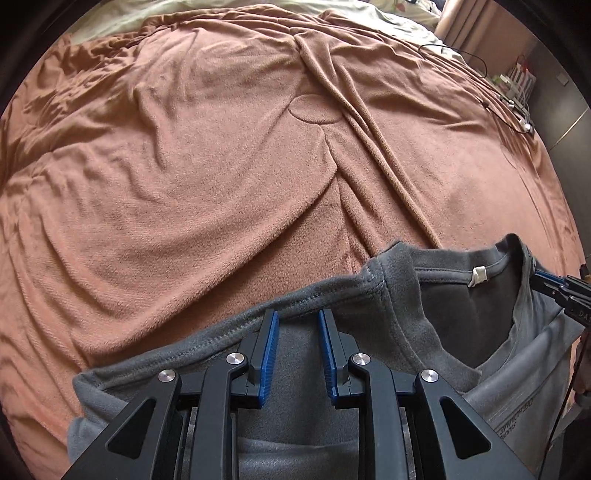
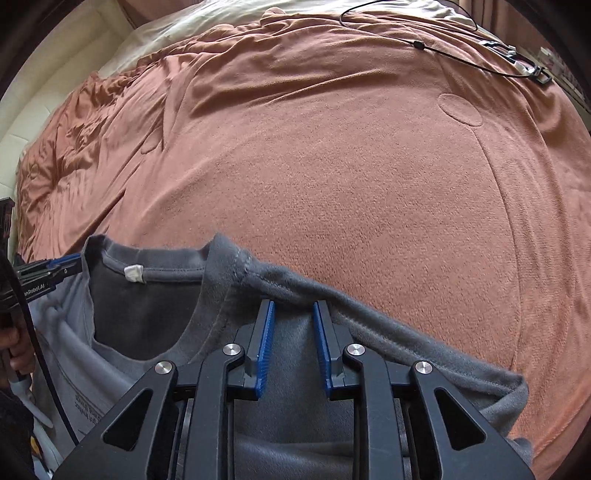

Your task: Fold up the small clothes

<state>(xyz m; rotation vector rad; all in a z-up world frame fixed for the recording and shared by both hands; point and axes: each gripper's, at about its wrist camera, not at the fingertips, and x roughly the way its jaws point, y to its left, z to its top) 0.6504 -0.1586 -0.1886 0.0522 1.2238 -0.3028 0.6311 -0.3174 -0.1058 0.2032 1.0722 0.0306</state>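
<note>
A small grey T-shirt point(image 1: 399, 317) is turned inside out, with its white neck label point(image 1: 478, 275) showing. It is held up over a brown blanket point(image 1: 207, 177). My left gripper point(image 1: 297, 317) is shut on the shirt's left shoulder seam, which sits between the blue pads. My right gripper point(image 2: 293, 308) is shut on the right shoulder seam of the same shirt point(image 2: 155, 306). Each gripper shows at the edge of the other's view: the right point(image 1: 546, 284) and the left point(image 2: 70, 264).
The brown blanket point(image 2: 332, 166) covers a bed and is creased at the left. Black cables and small connectors point(image 1: 513, 107) lie at its far right edge; they also show in the right wrist view point(image 2: 517, 62). A pale sheet point(image 2: 166, 33) lies beyond.
</note>
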